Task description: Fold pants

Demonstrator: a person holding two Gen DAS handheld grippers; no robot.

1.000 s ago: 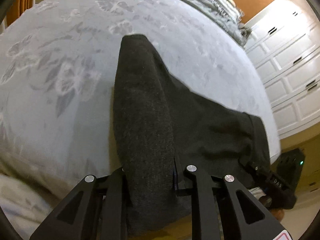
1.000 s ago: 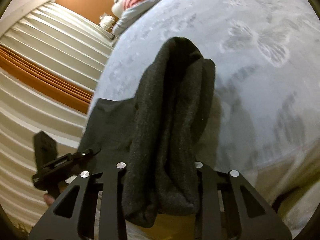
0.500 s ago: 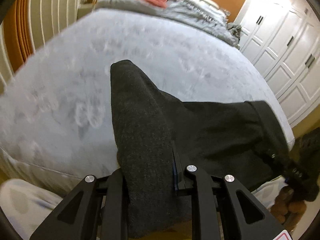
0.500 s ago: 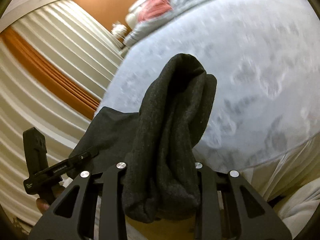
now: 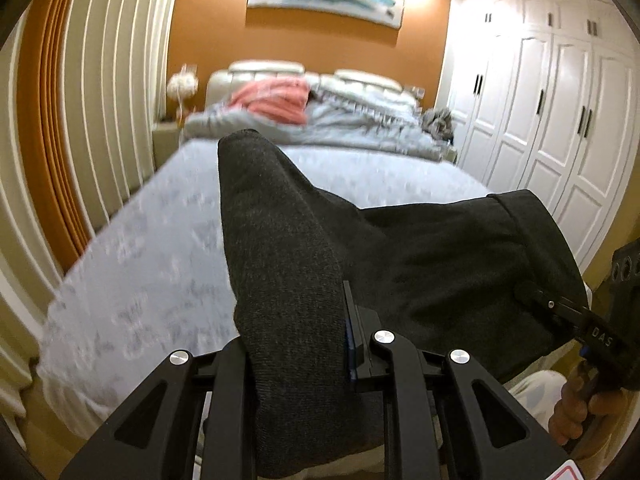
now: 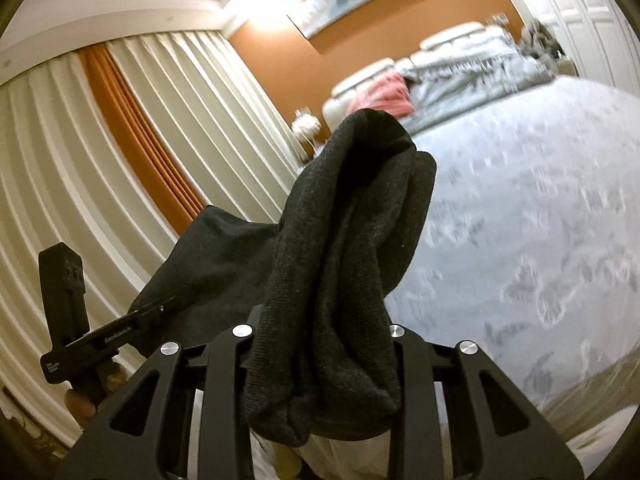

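Observation:
The dark grey knit pants (image 5: 420, 264) hang in the air between both grippers, in front of the bed. My left gripper (image 5: 296, 344) is shut on one bunched end of the pants. My right gripper (image 6: 324, 344) is shut on the other bunched end (image 6: 344, 240). In the left wrist view the right gripper (image 5: 576, 316) shows at the far right, clamped on the fabric's edge. In the right wrist view the left gripper (image 6: 132, 320) shows at the lower left, clamped on the stretched fabric (image 6: 216, 256).
A bed with a pale grey flowered cover (image 5: 160, 264) lies ahead and below. Grey bedding and a pink blanket (image 5: 276, 100) lie at its head. Striped curtains (image 5: 80, 100) stand at the left, white wardrobe doors (image 5: 560, 120) at the right.
Both grippers have lifted and tilted up with the pants. The view has swung from looking down on the bed cover to looking across the room at the headboard and wall.

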